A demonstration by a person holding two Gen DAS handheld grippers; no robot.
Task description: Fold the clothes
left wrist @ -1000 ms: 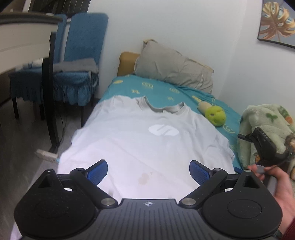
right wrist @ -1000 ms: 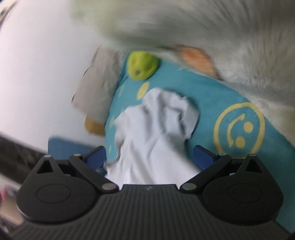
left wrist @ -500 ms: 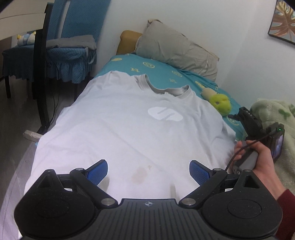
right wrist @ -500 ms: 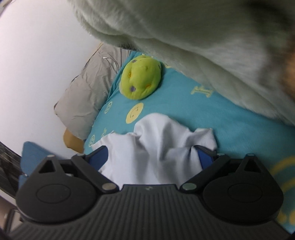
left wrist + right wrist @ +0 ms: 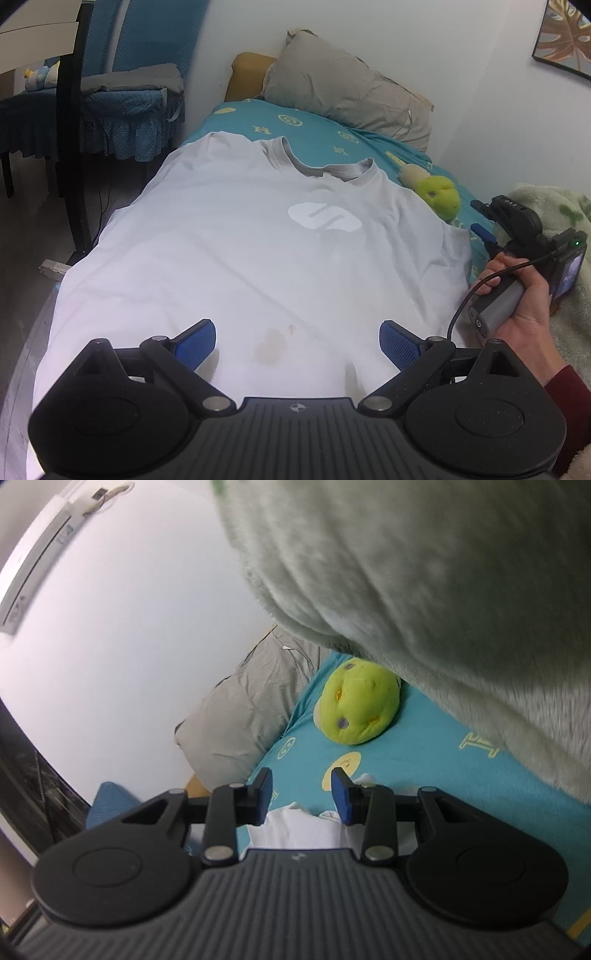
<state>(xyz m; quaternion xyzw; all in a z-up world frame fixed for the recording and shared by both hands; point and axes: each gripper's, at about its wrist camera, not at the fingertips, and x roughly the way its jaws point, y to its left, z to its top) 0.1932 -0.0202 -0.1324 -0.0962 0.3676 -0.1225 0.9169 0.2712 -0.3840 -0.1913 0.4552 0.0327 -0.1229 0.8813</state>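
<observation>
A white T-shirt (image 5: 240, 258) is lying spread face-up on the teal bedsheet (image 5: 317, 129) as the left gripper (image 5: 297, 341) is hovering wide open over its hem. The right gripper (image 5: 302, 794) is closing at the sleeve edge, with fabric bunching low between its jaws; the pinch may be catching sheet or missing cloth. Only the right wrist view is showing that sleeve close up; the left alone is showing the whole shirt.

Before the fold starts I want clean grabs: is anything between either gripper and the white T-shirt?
Nothing visible. The left gripper hangs open over the T-shirt near its hem, bare fabric below. The right gripper is closing at the sleeve edge, cloth bunched between its jaws; the green plush toy lies beyond it, apart.
</observation>
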